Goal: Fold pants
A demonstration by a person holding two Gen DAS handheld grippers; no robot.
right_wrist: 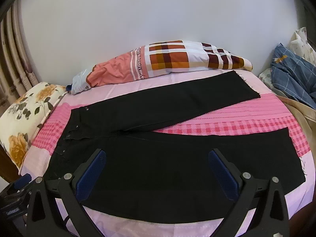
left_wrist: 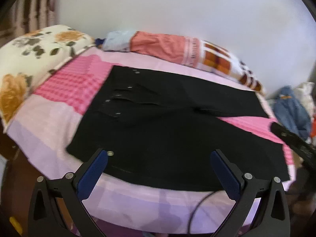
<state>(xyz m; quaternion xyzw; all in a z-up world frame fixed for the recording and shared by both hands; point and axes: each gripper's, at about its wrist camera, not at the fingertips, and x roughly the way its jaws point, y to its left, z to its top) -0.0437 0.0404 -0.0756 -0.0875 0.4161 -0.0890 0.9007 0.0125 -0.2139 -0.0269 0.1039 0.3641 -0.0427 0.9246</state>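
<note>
You are holding your left gripper [left_wrist: 159,157] and right gripper [right_wrist: 157,157] spread wide and empty over the black pants [right_wrist: 158,177], which are lying flat, legs apart, on the pink checked bedspread [right_wrist: 237,126] beneath a white wall [right_wrist: 158,15].

both cams sit just behind their own fingers, looking forward and a bit down across the bed [right_wrist: 177,223] from its near edge toward the white wall. the left wrist view sits close in over the waistband end of the black pants [left_wrist: 158,134], blurry, with the floral pillow [left_wrist: 29,59] on its left. the right wrist view is sharper and takes in both legs to the hems. both share the pants [right_wrist: 158,167], the plaid pillow [right_wrist: 167,59] along the wall and the floral one [right_wrist: 25,114].
</note>
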